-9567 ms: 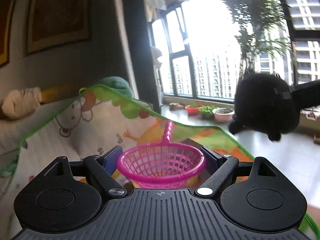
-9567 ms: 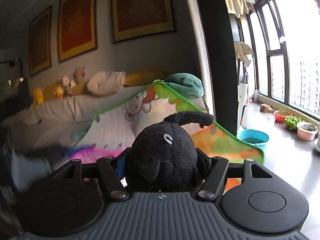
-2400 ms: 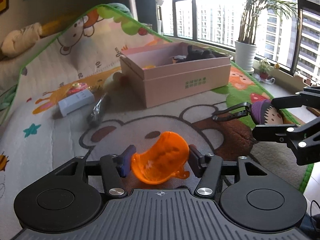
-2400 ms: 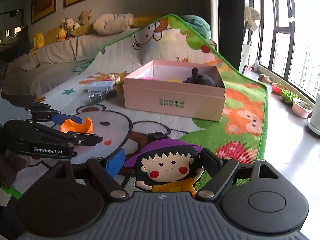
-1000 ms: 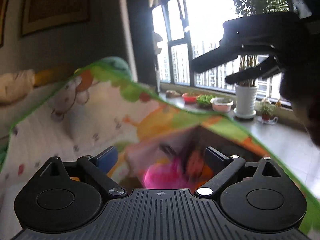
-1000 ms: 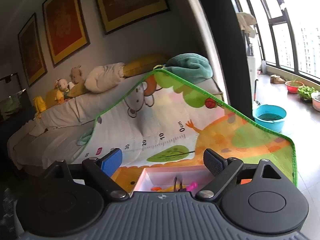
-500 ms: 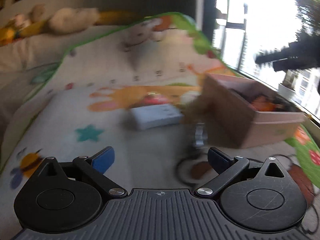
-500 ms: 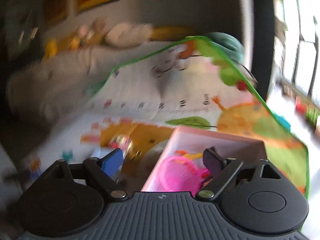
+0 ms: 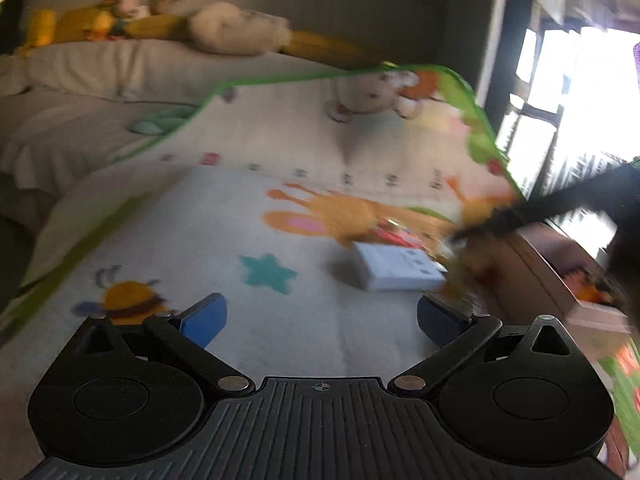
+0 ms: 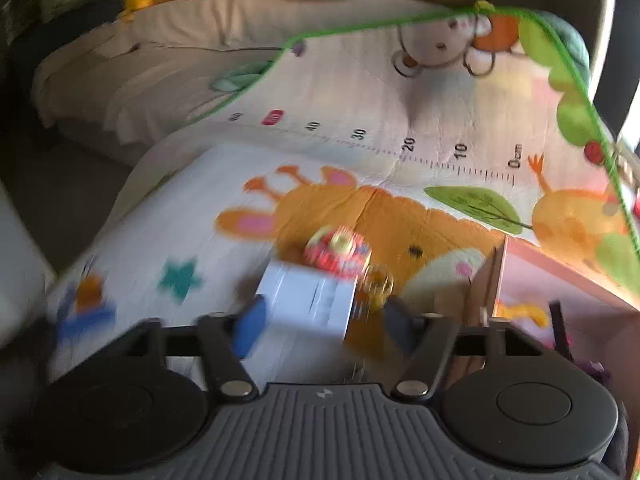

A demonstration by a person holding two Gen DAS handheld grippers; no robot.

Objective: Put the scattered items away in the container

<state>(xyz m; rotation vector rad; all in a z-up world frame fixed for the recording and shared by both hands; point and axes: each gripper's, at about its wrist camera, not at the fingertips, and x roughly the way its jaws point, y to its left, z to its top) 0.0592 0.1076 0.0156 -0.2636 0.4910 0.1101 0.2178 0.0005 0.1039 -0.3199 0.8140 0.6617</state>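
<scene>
A small white box (image 10: 310, 296) lies on the play mat, with a red and yellow round toy (image 10: 338, 252) just behind it and a small yellow item (image 10: 378, 280) to its right. My right gripper (image 10: 324, 322) is open and empty, just above and in front of the white box. The pink container (image 10: 560, 268) stands at the right with toys inside. In the left wrist view my left gripper (image 9: 322, 314) is open and empty over bare mat; the white box (image 9: 400, 270) lies ahead to the right, and the container (image 9: 560, 280) is at the right edge, blurred.
The cartoon play mat (image 9: 240, 240) climbs up against a grey sofa (image 9: 100, 80) with stuffed toys (image 9: 232, 34) on top. My right gripper's arm (image 9: 560, 204) crosses the right side of the left wrist view. Bright windows (image 9: 580, 100) lie at the far right.
Both grippers have swung left, away from the container, and come down toward the scattered items on the mat. Both views are motion blurred. Both stay open and empty.
</scene>
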